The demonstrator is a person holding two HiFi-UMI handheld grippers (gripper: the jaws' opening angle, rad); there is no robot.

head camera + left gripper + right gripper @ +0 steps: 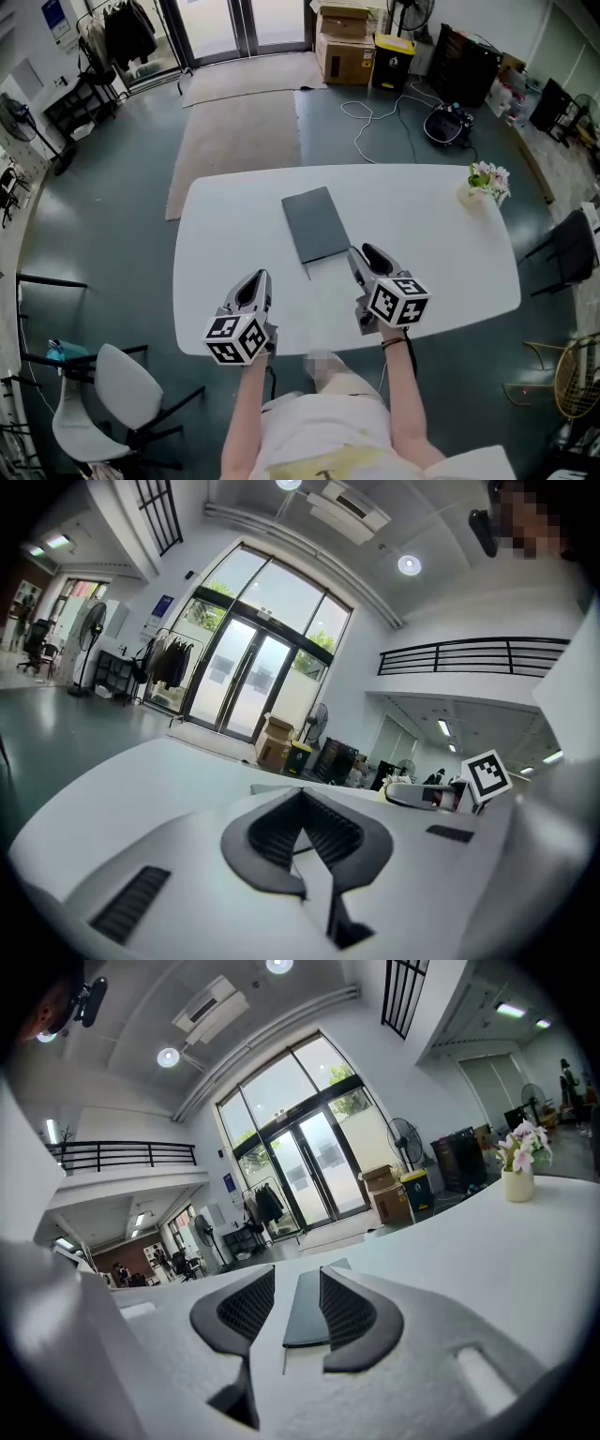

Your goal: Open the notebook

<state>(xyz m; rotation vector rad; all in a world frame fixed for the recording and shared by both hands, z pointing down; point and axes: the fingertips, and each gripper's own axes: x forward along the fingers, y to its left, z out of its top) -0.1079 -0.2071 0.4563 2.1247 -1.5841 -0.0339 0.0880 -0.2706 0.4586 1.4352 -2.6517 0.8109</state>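
The notebook (317, 225) lies shut in the middle of the surface (431, 234), just beyond your right claw (363, 253). That claw's jaws stand apart, lined up on it. Your left claw (255, 283) is closed and empty. To lift the cover, catch only its free edge, low and shallow.

Closed grey notebook (317, 225) flat on white table (225, 216), L gripper (253, 284) & R gripper (367, 256) near its front edge

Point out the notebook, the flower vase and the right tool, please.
notebook (316, 225), head view, centre of its closed dark cover.
flower vase (517, 1185), right gripper view, the white vase body.
right tool (298, 1272), right gripper view, midway between its parted fingertips.
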